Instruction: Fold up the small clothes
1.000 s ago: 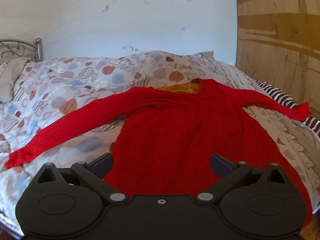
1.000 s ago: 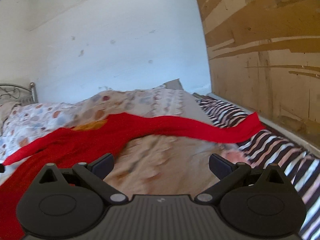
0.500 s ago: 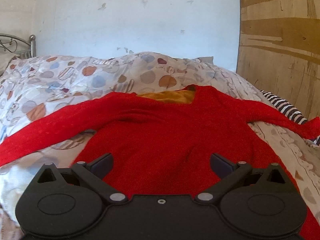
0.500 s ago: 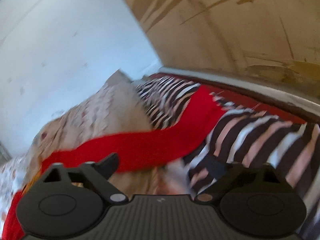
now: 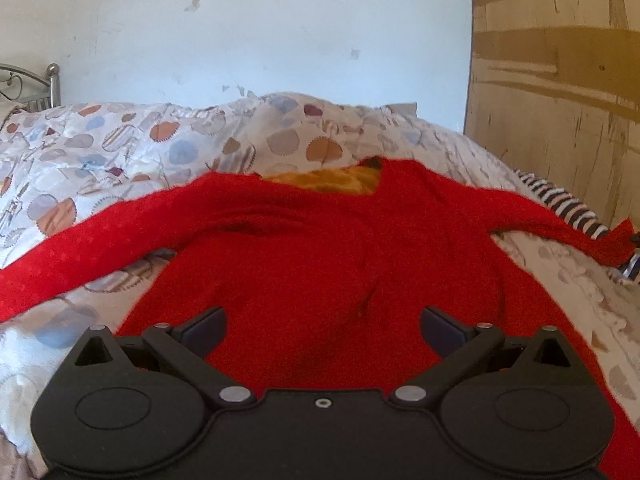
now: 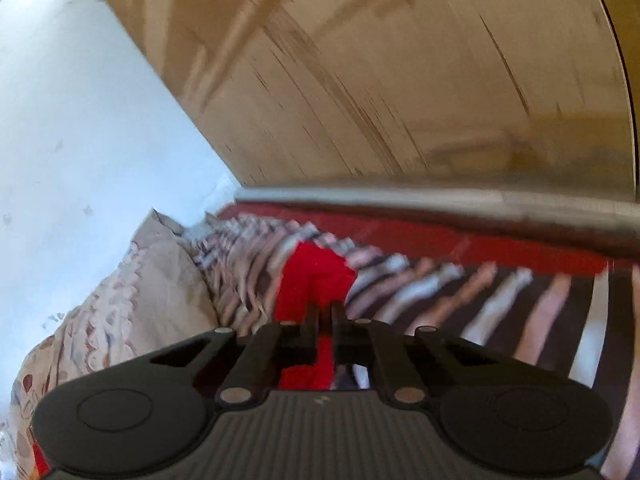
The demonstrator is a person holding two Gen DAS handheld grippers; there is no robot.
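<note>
Left wrist view
Red sweater (image 5: 320, 256): spread flat on the bed, body toward the camera, neckline toward the white wall.
Orange lining (image 5: 328, 178): shows inside the sweater's neck opening.
Sleeves: one runs out to the left of the sweater's body over the quilt; the other runs out to the right, its cuff (image 5: 612, 244) reaching the striped blanket.
Quilt (image 5: 120, 148): pale, with round coloured patches; it lies under the sweater and rises behind its neckline.
Striped blanket (image 5: 568, 206): just beyond the sweater's right sleeve, against the wooden panel.
Wooden panel (image 5: 560, 80): stands to the right of the sweater, past the blanket.
Metal bedhead (image 5: 48, 84): far to the left of the sweater, by the wall.
Left gripper (image 5: 324, 326): released, jaws spread wide over the sweater's lower body, nothing pinched between them.

Right wrist view (blurred)
Right gripper (image 6: 325, 312): clenched on the red sweater's cuff (image 6: 316, 280); its jaws have just been closing, and red fabric sits between them and bunches up just past the tips.
Striped blanket (image 6: 460, 296): under and to the right of the cuff.
Quilt (image 6: 132, 304): to the left of the cuff.
Wooden panel (image 6: 400, 80): rises behind the cuff, beyond the blanket.
</note>
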